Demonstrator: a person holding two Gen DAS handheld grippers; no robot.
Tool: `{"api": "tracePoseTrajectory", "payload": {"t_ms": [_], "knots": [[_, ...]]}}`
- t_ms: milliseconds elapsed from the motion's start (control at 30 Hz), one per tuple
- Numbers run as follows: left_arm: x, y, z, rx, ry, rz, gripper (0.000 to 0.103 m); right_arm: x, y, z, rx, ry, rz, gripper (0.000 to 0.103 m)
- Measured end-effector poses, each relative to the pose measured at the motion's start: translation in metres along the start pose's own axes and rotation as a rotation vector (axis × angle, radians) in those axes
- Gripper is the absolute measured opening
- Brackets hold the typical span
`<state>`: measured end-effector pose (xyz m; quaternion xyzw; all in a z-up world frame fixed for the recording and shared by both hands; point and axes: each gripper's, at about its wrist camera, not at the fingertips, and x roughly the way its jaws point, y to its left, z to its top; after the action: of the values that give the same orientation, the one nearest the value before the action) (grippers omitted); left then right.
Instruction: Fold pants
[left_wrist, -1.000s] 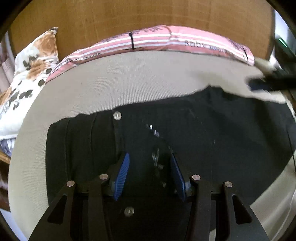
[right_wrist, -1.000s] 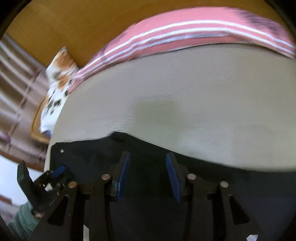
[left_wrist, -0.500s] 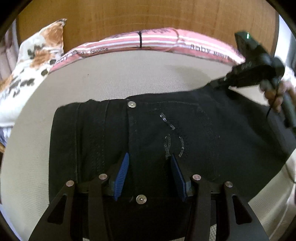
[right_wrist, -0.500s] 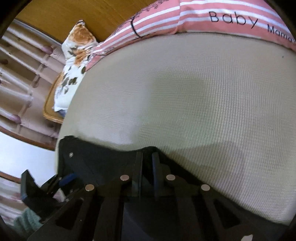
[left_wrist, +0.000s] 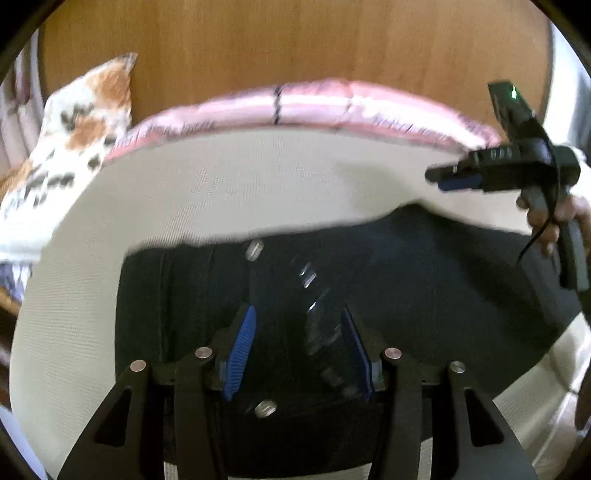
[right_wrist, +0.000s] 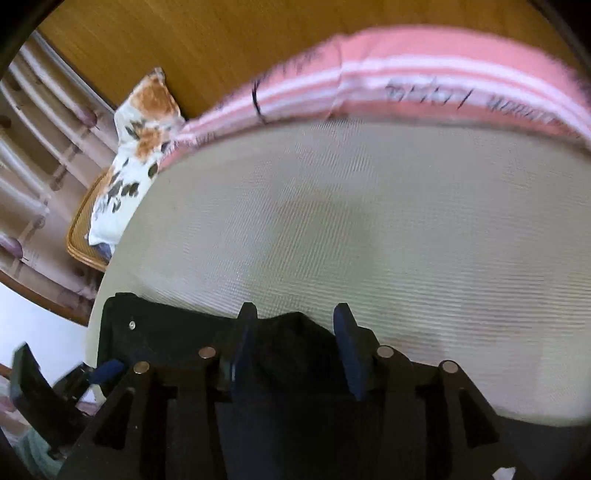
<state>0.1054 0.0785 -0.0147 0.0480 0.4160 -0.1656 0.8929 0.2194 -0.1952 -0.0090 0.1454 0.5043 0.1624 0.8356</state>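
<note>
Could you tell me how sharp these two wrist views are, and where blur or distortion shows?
Left wrist view: motion blur smears the black pants and their metal button; the pink striped pillow is soft. Right wrist view: the pillow's lettering streaks; the beige bed sheet bulges with fisheye curvature.

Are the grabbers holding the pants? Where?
Nothing is gripped. The left gripper is open over the pants; the right gripper has jaws opening, fabric loose between them.

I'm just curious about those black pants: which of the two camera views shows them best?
The left wrist view. There the black pants spread across the cream bedcover, with the waist button and sparkly decoration visible, though blurred. The right wrist view shows only the pants' top edge and one corner, mostly hidden behind the right gripper.
</note>
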Motion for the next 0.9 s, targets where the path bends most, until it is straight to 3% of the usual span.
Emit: {"api": "tracePoseTrajectory", "payload": {"t_ms": [133,233,300,533,700,900], "knots": [[-0.001,-0.037,0.026,0.090,-0.039,-0.065,0.050,-0.038,-0.022,-0.022,0.019,-0.033,-0.086,0.042],[0.015,-0.073,0.042,0.164,-0.032,-0.122,0.051,-0.053,-0.043,-0.043,0.035,-0.026,-0.174,0.042],[0.031,-0.093,0.050,0.195,-0.016,-0.153,0.051,-0.057,-0.056,-0.055,0.063,-0.018,-0.188,0.041],[0.103,-0.126,0.081,0.133,0.092,-0.241,0.051,-0.059,-0.093,-0.080,0.144,-0.006,-0.255,0.041],[0.141,-0.121,0.087,0.094,0.156,-0.171,0.051,-0.052,-0.111,-0.083,0.186,-0.027,-0.274,0.039],[0.150,-0.121,0.085,0.099,0.136,-0.122,0.051,-0.049,-0.115,-0.079,0.209,-0.049,-0.270,0.040]]}}
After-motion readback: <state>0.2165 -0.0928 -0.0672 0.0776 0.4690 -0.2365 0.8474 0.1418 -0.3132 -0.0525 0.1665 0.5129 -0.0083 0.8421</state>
